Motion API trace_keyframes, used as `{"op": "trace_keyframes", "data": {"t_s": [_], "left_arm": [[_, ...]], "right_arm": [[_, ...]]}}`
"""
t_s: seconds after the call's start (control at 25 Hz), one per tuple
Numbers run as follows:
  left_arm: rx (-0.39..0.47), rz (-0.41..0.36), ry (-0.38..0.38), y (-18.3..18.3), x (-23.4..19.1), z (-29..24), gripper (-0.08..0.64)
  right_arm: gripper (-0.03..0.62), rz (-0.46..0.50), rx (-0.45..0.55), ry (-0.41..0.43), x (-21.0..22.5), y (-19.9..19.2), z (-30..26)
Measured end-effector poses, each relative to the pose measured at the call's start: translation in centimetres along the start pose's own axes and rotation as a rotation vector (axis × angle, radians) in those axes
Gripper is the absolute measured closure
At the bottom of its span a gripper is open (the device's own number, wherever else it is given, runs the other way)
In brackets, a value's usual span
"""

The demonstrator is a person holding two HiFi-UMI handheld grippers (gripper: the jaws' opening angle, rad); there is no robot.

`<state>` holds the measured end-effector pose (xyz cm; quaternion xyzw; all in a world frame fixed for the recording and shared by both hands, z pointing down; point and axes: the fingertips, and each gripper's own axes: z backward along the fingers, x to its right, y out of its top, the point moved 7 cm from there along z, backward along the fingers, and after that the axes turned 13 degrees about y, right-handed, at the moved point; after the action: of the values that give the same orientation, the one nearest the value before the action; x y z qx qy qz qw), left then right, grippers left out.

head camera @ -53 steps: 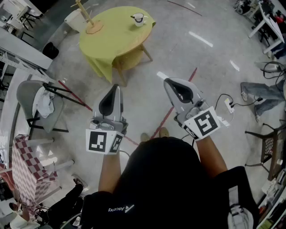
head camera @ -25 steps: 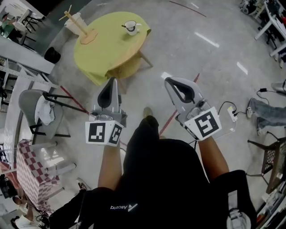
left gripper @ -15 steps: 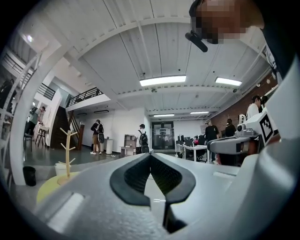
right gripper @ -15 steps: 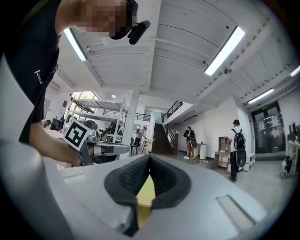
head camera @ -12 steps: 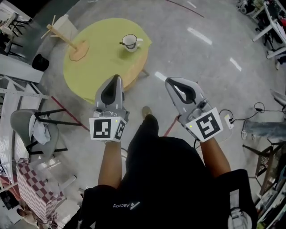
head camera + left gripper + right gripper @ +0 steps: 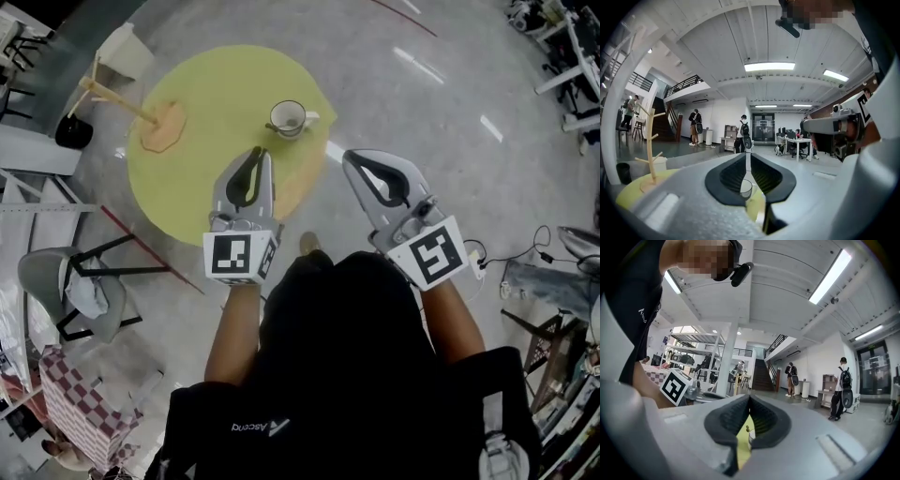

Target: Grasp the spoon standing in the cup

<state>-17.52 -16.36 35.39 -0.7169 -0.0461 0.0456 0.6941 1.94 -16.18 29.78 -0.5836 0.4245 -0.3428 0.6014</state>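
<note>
Jaws black, ribbed, closed, white cup [image 6: 287, 117] on round yellow table [image 6: 211, 98]

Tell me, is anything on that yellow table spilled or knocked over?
Nothing stands out. The cup sits upright on the table with no spill around it, and the rack stands straight on its base.

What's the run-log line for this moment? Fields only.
stage: pre-grasp | left hand-held gripper: shut, empty | right hand-held gripper: shut, empty | white handled cup: upright on round yellow table | spoon: in cup, ungrasped
</note>
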Motion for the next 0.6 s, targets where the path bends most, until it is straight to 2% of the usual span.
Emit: {"op": "trace_keyframes", "data": {"t_s": [0.04, 0.12, 0.2, 0.32, 0.6], "left_arm": [[-0.015, 0.003, 0.002, -0.4, -0.1, -0.8, 0.537], [-0.049, 0.014, 0.011, -1.2, -0.1, -2.2, 0.455], [-0.087, 0.030, 0.032, -2.0, 0.2, -3.6, 0.409], [-0.143, 0.046, 0.083, -3.2, 1.0, -5.3, 0.364], [-0.269, 0.111, 0.291, -7.0, 0.7, -9.9, 0.330]], "right_arm": [[0.589, -0.002, -0.001, 0.003, 0.7, -0.1, -0.5], [0.589, -0.008, -0.002, 0.010, 1.9, -0.4, -1.2], [0.589, -0.014, -0.003, 0.023, 3.1, -0.7, -1.7], [0.589, -0.022, -0.002, 0.053, 4.7, -1.2, -2.1], [0.589, -0.046, 0.008, 0.149, 9.6, -3.1, -3.6]]}}
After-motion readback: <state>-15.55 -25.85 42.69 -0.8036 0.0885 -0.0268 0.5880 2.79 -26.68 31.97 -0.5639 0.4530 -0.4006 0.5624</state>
